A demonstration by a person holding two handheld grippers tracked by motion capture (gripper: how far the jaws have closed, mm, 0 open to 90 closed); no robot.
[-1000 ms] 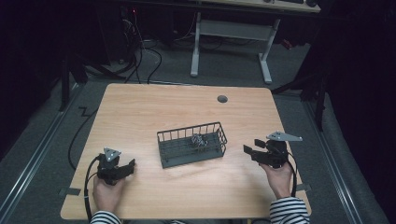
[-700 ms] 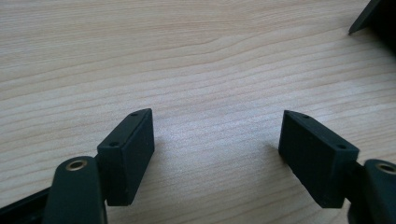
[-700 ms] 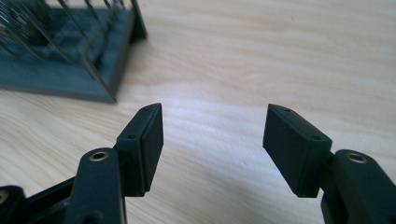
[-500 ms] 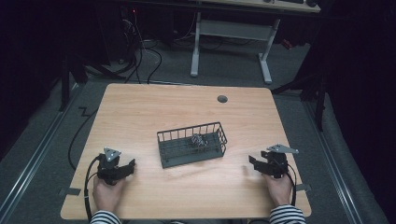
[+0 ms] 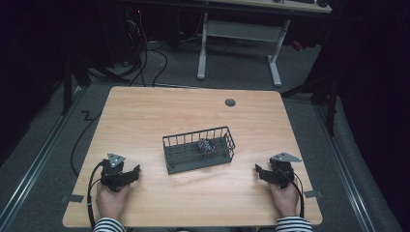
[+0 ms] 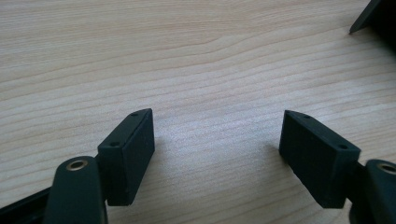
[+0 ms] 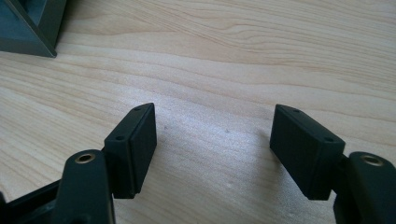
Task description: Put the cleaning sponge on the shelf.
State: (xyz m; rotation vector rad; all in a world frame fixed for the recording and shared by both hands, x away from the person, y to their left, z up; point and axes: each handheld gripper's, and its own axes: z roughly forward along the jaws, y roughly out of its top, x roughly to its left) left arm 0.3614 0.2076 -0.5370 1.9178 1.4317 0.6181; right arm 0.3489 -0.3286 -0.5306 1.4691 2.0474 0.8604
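Left hand-held gripper (image 5: 133, 170) resting on worktop (image 5: 159, 113), jaws wide apart, nothing between; right hand-held gripper (image 5: 258, 170) jaws just opening, also empty; wire basket (image 5: 199, 150) midway between both, holding small crumpled object (image 5: 206, 145)

The wooden table (image 5: 159, 116) before me has a small round grey cap (image 5: 230, 102) near its far edge, right of centre. Beyond it, a white-legged desk (image 5: 202, 53) stands on the floor, with black cables (image 5: 145, 58) trailing at far left.
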